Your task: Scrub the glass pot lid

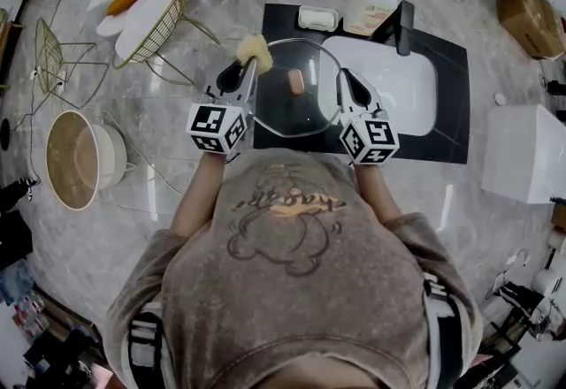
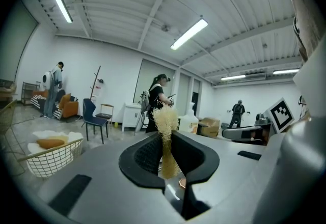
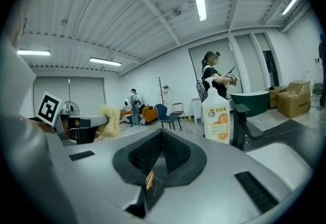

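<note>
1. Left tongs (image 1: 248, 67): jaws narrow, clamped on the stalk of a pale yellow fibre scrubber (image 1: 254, 49). The left gripper view shows the stalk pinched between the ribbed pads and the tuft rising past the tips.
2. Right tongs (image 1: 344, 80): jaws brought fully together on the right-hand rim of the glass pot lid (image 1: 301, 111). The right gripper view shows only a thin edge between the pads.
3. Glass pot lid: clear, round, with a metal rim. It spans the gap between the two tongs, gripped at the right tongs' tips. Its left rim runs just beside the left tongs.
4. Knob (image 1: 296, 80): brownish, at the lid's centre, between the two tongs.
5. Scrubber, position: just past the left tongs' tips, at the lid's far left rim. Whether it touches the glass cannot be told.
6. Table (image 1: 281, 20): black top, under the lid and extending beyond both tongs.
7. Sink (image 1: 398, 91): white basin set in the table, just beyond the right tongs and to their right.
8. Bottle (image 1: 367, 11): pale, with an orange label, well beyond the right tongs and beside a black tap (image 1: 405, 25).
9. Soap dish (image 1: 318, 18): white, on the table beyond the lid's far rim.
10. Wire basket (image 1: 164, 25): on the floor, well to the left of the left tongs. It holds white and orange cushions.
</note>
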Demonstrator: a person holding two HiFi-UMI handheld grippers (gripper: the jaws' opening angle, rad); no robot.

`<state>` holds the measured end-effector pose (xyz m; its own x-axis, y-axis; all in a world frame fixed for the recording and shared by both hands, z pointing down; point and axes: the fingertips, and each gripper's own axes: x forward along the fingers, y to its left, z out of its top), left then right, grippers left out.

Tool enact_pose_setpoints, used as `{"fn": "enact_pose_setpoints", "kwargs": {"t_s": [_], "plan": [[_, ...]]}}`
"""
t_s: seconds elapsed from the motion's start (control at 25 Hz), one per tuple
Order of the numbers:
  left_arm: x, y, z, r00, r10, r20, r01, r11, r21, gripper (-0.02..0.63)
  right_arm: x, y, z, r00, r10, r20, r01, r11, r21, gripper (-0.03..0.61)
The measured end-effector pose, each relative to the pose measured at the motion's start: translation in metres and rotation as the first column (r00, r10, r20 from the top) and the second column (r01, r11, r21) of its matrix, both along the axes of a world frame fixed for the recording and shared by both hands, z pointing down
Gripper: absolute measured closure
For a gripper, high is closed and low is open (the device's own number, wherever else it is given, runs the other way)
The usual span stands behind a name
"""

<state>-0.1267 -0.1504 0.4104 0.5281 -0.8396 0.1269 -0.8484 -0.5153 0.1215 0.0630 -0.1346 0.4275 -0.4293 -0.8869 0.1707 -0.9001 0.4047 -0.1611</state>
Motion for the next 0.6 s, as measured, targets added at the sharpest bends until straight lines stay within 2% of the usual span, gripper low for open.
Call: {"fn": "enact_pose_setpoints", "kwargs": {"t_s": [0.6], "plan": [[-0.003,0.005,0.005,0.999,-0.02,-0.046,0.018,0.999,-0.048,0.56,-0.008,0.003,0.002,0.999,-0.01,0.048,0.011,1.0,-0.014,0.578]]}}
